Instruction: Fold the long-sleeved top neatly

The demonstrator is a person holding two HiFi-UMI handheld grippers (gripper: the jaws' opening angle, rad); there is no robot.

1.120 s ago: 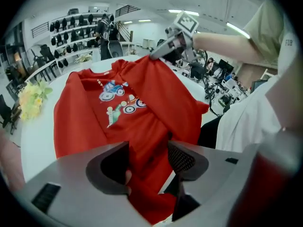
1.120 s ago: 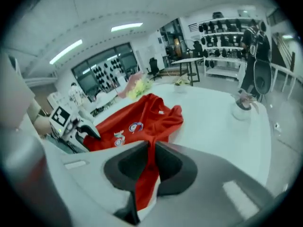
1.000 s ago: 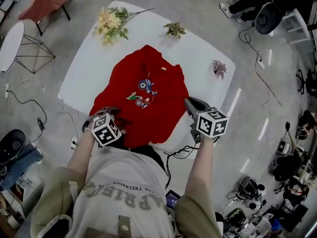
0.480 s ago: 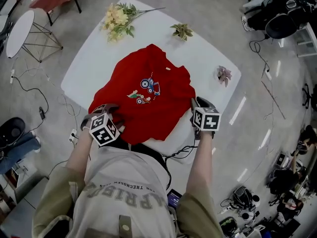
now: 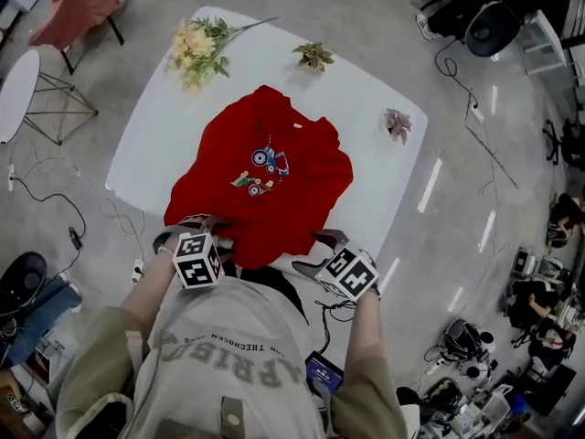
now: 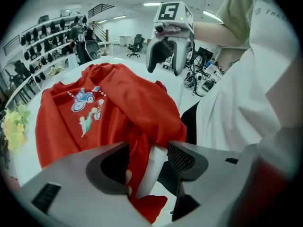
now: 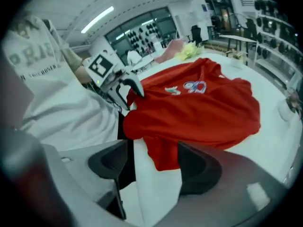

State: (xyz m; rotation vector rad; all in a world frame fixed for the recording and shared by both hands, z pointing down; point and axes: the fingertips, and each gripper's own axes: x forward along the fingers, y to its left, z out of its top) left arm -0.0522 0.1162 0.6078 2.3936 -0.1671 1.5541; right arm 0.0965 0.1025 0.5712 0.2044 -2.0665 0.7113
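- At table centre, head view: red top (image 5: 274,190) lies print-up on the white table (image 5: 375,108), collar toward 12 o'clock, hem toward 6 o'clock at the near edge.
- Top is not flat: the cloth is bunched and rounded along its 3 o'clock side and rumpled at the hem. Part of the hem hangs over the near table edge.
- Print (image 5: 262,170): small cartoon vehicles in blue and green, just above the top's middle.
- Left gripper (image 6: 147,163): at 7 o'clock of the top, over the hem corner.
  - Jaws stand apart.
  - A fold of red cloth runs up between them, close along one jaw, with a gap between the cloth and the other pad (image 6: 182,157). Not pinched.
  - Whether the cloth rests against the nearer jaw is hard to tell from this angle.
- Right gripper (image 7: 154,162): at 5 o'clock of the top, by the near table edge.
  - Jaws have just been opening and now stand wide.
  - A red hem flap hangs in the gap between them with neither pad pressing on it. White table edge shows beside it.
- Each gripper shows in the other's view, across the hem.
- Flowers (image 5: 196,48): yellow bunch at 11 o'clock of the table, well apart from the top.
- Plant (image 5: 313,56): small, green, at the 1 o'clock edge.
- Pink plant (image 5: 398,124): at the 3 o'clock edge, near the top's side but apart from it.
- Person's light shirt (image 5: 228,355) fills the 6 o'clock side below the table.
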